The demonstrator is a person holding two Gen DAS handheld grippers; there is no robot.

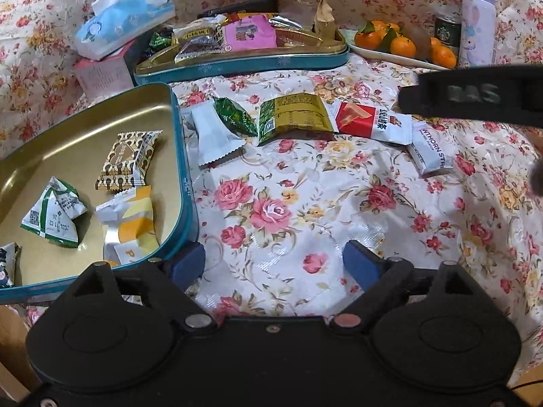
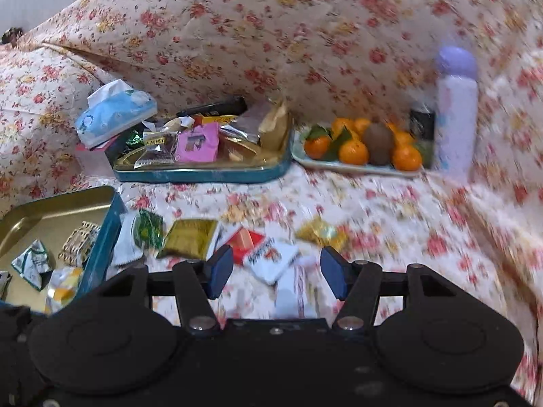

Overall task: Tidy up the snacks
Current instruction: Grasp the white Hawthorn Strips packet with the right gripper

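Observation:
A teal tin with a gold inside sits at the left and holds several wrapped snacks, among them a brown patterned pack and a green-white triangle pack. Loose snacks lie in a row on the floral cloth: a white pack, a green pack, a gold pack, a red-white pack and a white hawthorn strip. My left gripper is open and empty beside the tin. My right gripper is open over the red-white pack; its view is blurred.
A second teal tin full of snacks stands at the back, with a blue tissue pack left of it. A plate of mandarins, a can and a lilac bottle stand at the back right. Floral cushions rise behind.

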